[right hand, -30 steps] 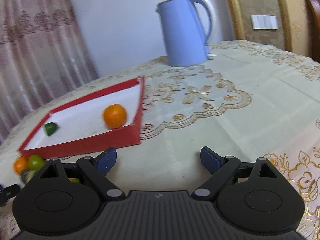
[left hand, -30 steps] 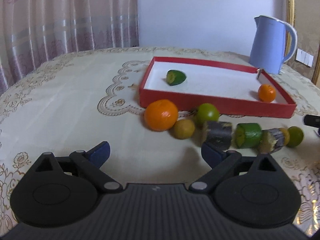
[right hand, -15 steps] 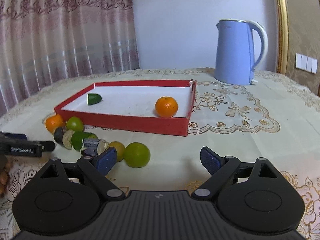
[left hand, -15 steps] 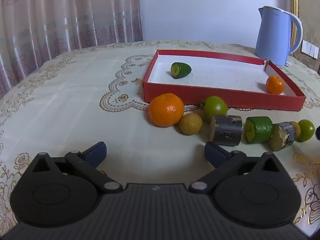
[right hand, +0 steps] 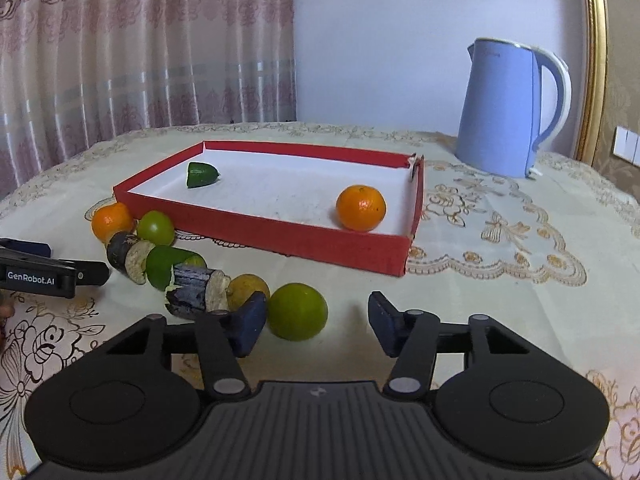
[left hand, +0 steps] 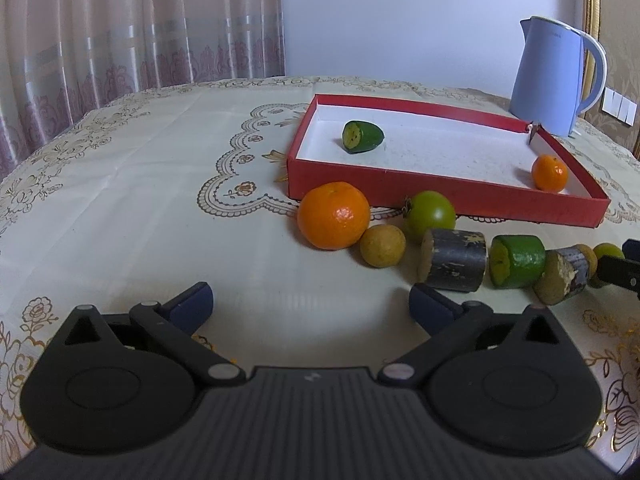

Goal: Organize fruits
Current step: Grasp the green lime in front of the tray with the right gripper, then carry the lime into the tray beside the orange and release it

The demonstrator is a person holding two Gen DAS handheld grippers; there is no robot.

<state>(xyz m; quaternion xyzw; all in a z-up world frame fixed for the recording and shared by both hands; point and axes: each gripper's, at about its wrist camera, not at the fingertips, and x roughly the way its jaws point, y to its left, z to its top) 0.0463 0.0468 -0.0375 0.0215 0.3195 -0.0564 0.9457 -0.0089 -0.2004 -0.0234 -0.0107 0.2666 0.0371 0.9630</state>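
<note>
A red tray (left hand: pixel 440 196) holds a cut green fruit (left hand: pixel 362 136) and a small orange (left hand: pixel 550 172). In front of it lies a row: a big orange (left hand: pixel 334 216), a yellow fruit (left hand: pixel 382 246), a round green fruit (left hand: pixel 432 212), dark cut pieces (left hand: pixel 454 260) and a green cut piece (left hand: pixel 518 262). My left gripper (left hand: pixel 310 304) is open and empty, just short of this row. My right gripper (right hand: pixel 316 322) is closing around a green lime (right hand: pixel 298 312) at the row's right end. The lime sits beside the left finger, with a gap to the right finger.
A blue kettle (right hand: pixel 508 108) stands at the back right, behind the tray (right hand: pixel 280 236). The table has an embroidered cream cloth and curtains hang behind it. The left gripper's finger (right hand: pixel 40 270) shows at the left edge of the right wrist view.
The right gripper rolled level and moved up to the row of fruit. Its jaws narrowed around the green lime. The left gripper stayed put and opened slightly wider.
</note>
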